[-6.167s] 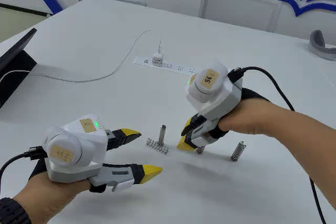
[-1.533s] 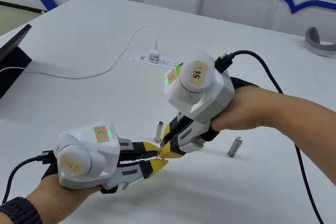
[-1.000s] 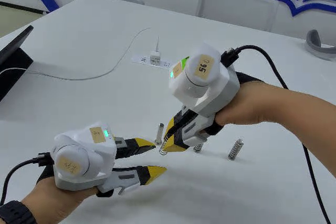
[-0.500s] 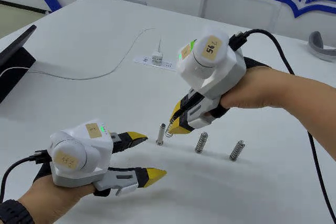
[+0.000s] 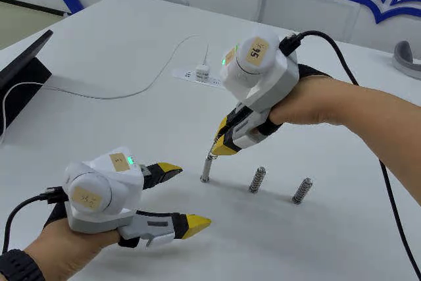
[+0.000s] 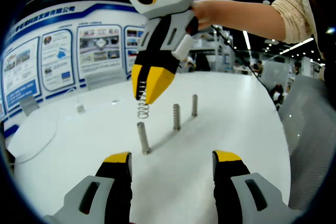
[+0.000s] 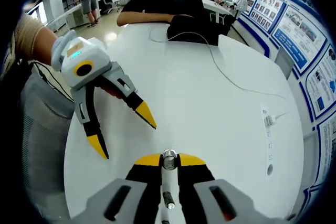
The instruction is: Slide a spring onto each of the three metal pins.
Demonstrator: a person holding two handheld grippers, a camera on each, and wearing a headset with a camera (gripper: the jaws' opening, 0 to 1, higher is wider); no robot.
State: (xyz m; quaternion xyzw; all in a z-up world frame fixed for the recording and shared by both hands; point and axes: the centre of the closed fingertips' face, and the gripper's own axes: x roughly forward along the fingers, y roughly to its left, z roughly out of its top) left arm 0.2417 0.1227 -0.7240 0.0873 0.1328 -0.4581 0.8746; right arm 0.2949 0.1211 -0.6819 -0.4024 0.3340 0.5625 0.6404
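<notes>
My right gripper (image 5: pixel 220 149) is shut on a small spring (image 6: pixel 143 108) that hangs from its yellow tips just above the top of a bare metal pin (image 5: pixel 206 169). The right gripper view looks down the spring (image 7: pixel 168 158) held between its shut jaws. To the right of that pin stand two more pins, each with a spring on it (image 5: pixel 257 179) (image 5: pixel 302 190). My left gripper (image 5: pixel 184 195) is open near the table's front left, its tips apart and pointing at the bare pin (image 6: pixel 142 137), with nothing held.
A white power strip (image 5: pixel 200 74) with a plug and a thin cable lies farther back. A dark monitor (image 5: pixel 23 70) stands at the left edge. A grey curved object (image 5: pixel 406 57) lies at the far right. A person sits at the table's far end in the right gripper view.
My right gripper picked the loose spring off the table with the left gripper's tips close by, then rose and carried it over the bare pin. The left gripper opened and drew back.
</notes>
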